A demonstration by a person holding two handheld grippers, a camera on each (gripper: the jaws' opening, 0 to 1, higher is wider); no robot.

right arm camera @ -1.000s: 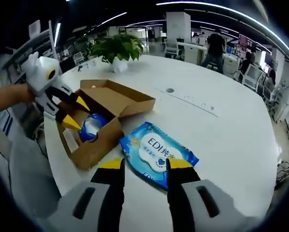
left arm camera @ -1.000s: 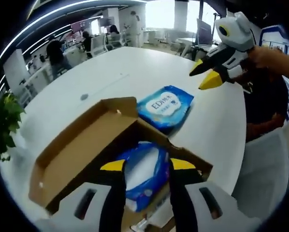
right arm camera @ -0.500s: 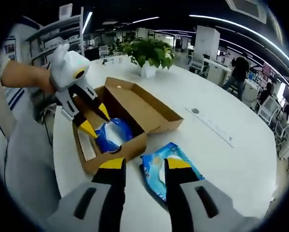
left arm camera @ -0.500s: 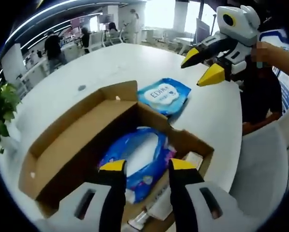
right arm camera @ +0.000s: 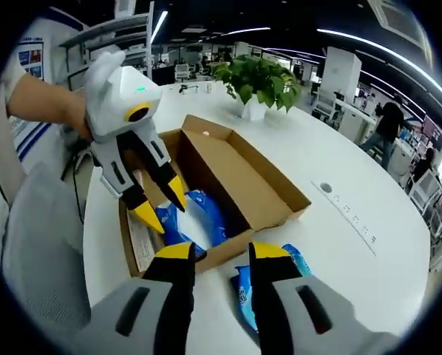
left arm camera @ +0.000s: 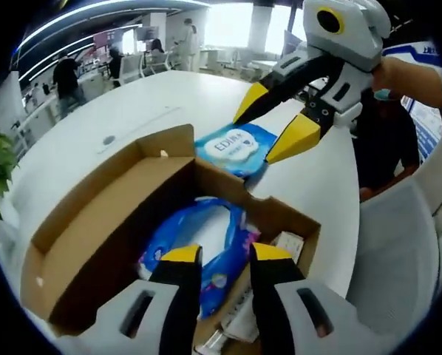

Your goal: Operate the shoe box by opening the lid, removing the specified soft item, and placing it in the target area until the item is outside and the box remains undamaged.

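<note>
Both my grippers have closed in on the open shoe box (left arm camera: 125,222): left gripper (left arm camera: 217,255), jaws apart, poised over the blue wipes pack (left arm camera: 199,255) inside; right gripper (right arm camera: 222,251) empty, parted. 1 pack (left arm camera: 234,148) already lies outside.

Bright, even office light. In the left gripper view, windows (left arm camera: 228,22) at 12 o'clock blow out white. In the right gripper view, ceiling strips (right arm camera: 369,41) streak at 1 o'clock. Fisheye bends edges; far background soft, shadows faint.
</note>
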